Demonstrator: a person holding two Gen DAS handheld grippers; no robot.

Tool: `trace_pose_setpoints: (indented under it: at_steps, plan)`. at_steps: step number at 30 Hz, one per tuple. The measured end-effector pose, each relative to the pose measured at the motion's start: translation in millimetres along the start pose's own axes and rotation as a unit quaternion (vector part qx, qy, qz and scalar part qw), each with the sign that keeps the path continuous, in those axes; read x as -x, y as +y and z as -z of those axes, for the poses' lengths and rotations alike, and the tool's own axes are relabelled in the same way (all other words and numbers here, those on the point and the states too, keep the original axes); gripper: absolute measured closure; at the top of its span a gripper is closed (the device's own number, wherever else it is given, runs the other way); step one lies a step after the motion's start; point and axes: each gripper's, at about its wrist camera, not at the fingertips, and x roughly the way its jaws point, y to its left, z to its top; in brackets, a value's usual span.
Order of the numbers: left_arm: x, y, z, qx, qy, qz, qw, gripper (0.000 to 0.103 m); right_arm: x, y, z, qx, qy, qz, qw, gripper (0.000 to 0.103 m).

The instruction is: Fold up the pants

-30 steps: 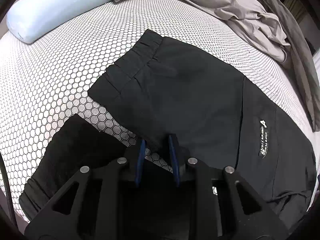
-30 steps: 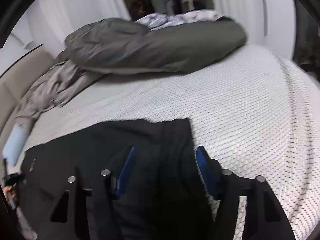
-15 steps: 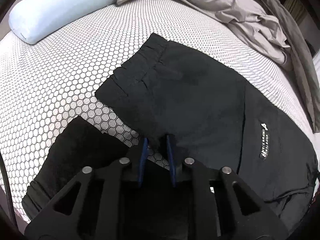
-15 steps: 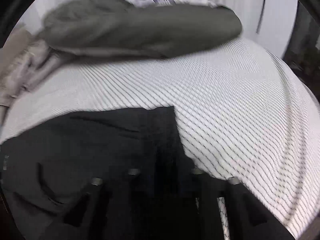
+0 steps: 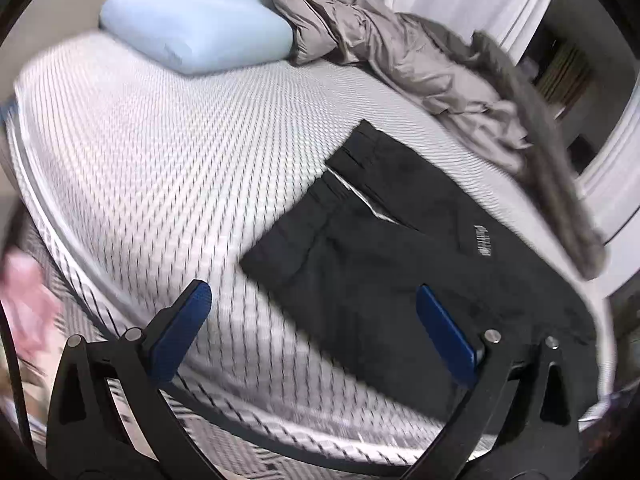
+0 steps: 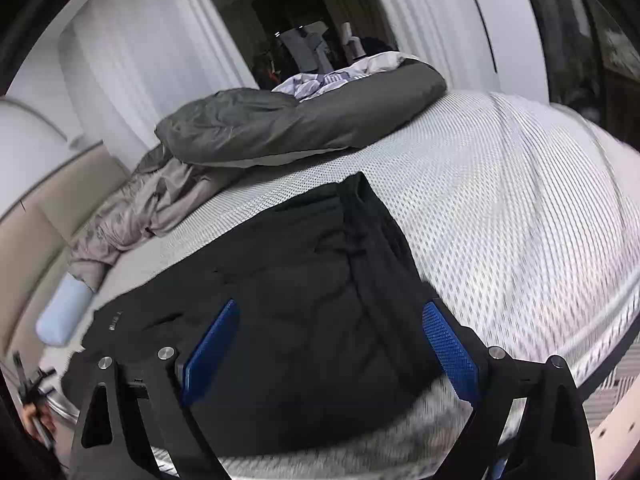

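The black pants lie folded flat on the white honeycomb-patterned mattress, near its front edge; a small white logo faces up. They also show in the right wrist view. My left gripper is open and empty, lifted above the bed's front edge, left of the pants. My right gripper is open and empty, hovering just above the near end of the pants.
A light blue pillow lies at the head of the bed. Crumpled grey bedding and a dark duvet lie along the far side. A patterned floor shows below the mattress edge.
Both grippers have let go of the pants, opened wide and pulled back from the bed. The pants leg is now folded over and lies flat.
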Motion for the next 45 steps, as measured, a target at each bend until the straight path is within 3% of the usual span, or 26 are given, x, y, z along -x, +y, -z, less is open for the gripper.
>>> trace_pose_setpoints:
  at_steps: [1, 3, 8, 10, 11, 12, 15, 18, 22, 24, 25, 28, 29, 38, 45]
  plan:
    - [1, 6, 4, 0.009, 0.007, 0.013, 0.9998, 0.009, 5, -3, 6, -0.009, -0.003, 0.002, 1.0, 0.009]
    - [-3, 10, 12, 0.006, 0.026, 0.026, 0.9993, 0.032, 8, -2, 19, -0.016, -0.002, 0.001, 1.0, 0.009]
    - [-41, 3, 12, -0.002, 0.07, 0.022, 0.9973, 0.048, 14, -5, 38, -0.032, 0.006, -0.005, 0.999, 0.009]
    - [-50, 2, 9, 0.011, 0.063, 0.015, 0.9978, 0.067, 16, -5, 44, -0.034, 0.007, -0.005, 0.999, 0.009]
    - [-50, 2, 7, 0.017, 0.061, 0.01, 0.9979, 0.094, 16, -5, 46, -0.038, 0.008, -0.003, 0.999, 0.009]
    - [-48, 2, 4, 0.024, 0.06, 0.014, 0.9978, 0.101, 15, -5, 46, -0.039, 0.01, -0.002, 0.999, 0.009]
    - [-30, 9, -7, 0.036, 0.025, 0.033, 0.9985, 0.102, 18, -10, 53, -0.047, 0.015, 0.016, 0.999, 0.009]
    - [-26, 14, -8, 0.03, 0.025, 0.033, 0.9987, 0.102, 17, -24, 63, -0.063, 0.022, 0.031, 0.997, 0.009]
    - [-30, 21, -3, 0.038, 0.038, 0.027, 0.9982, 0.102, -4, -44, 65, -0.101, 0.016, 0.0, 0.995, 0.011]
    - [-35, 20, -4, 0.044, 0.041, 0.028, 0.9978, 0.102, -21, -53, 63, -0.131, 0.009, -0.037, 0.991, 0.031]
    - [-36, 20, -4, 0.045, 0.042, 0.028, 0.9977, 0.102, -28, -55, 62, -0.14, 0.01, -0.04, 0.989, 0.047]
    - [-35, 16, 0, 0.029, 0.04, 0.02, 0.9986, 0.101, -39, -52, 57, -0.131, 0.022, -0.009, 0.991, 0.082]
    - [-32, 16, 2, 0.022, 0.038, 0.017, 0.9989, 0.101, -37, -49, 58, -0.124, 0.028, -0.008, 0.992, 0.087]
    - [4, 14, 3, -0.002, 0.026, 0.028, 0.9993, 0.102, 37, -44, 61, -0.103, 0.014, -0.01, 0.994, 0.089]
    - [-12, -28, -66, -0.003, 0.011, 0.049, 0.9987, 0.102, 31, -11, -2, -0.096, -0.03, -0.011, 0.995, 0.089]
